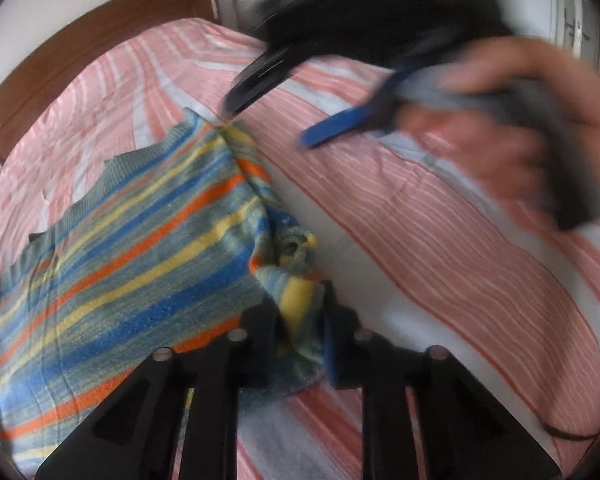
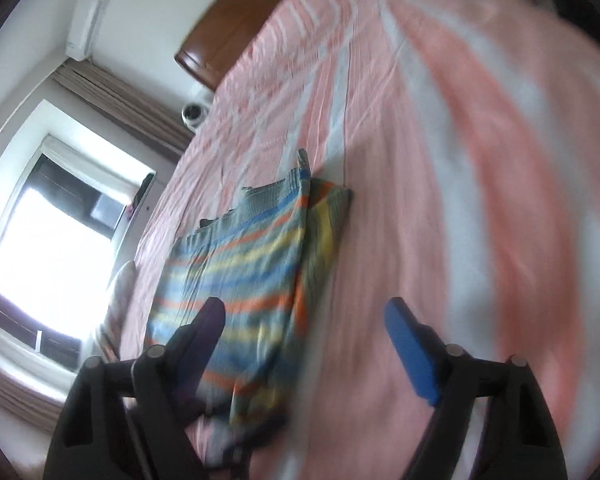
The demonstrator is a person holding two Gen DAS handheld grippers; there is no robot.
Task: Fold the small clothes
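Observation:
A small striped knit garment [image 1: 132,240], blue, orange, yellow and grey-green, lies on the pink striped bed sheet [image 1: 440,220]. My left gripper [image 1: 300,320] is shut on a bunched fold of the garment at its right edge. My right gripper [image 2: 304,312] is open and empty, raised above the bed with the garment [image 2: 244,280] below its left finger. It also shows in the left wrist view [image 1: 268,108], blurred, with a hand on it.
A brown wooden headboard [image 1: 80,52] borders the bed's far end. A bright window [image 2: 56,248] and a wall air conditioner [image 2: 86,20] are at the left. A small round device [image 2: 192,114] sits beside the bed. A dark blurred mass [image 1: 380,12] is behind the right gripper.

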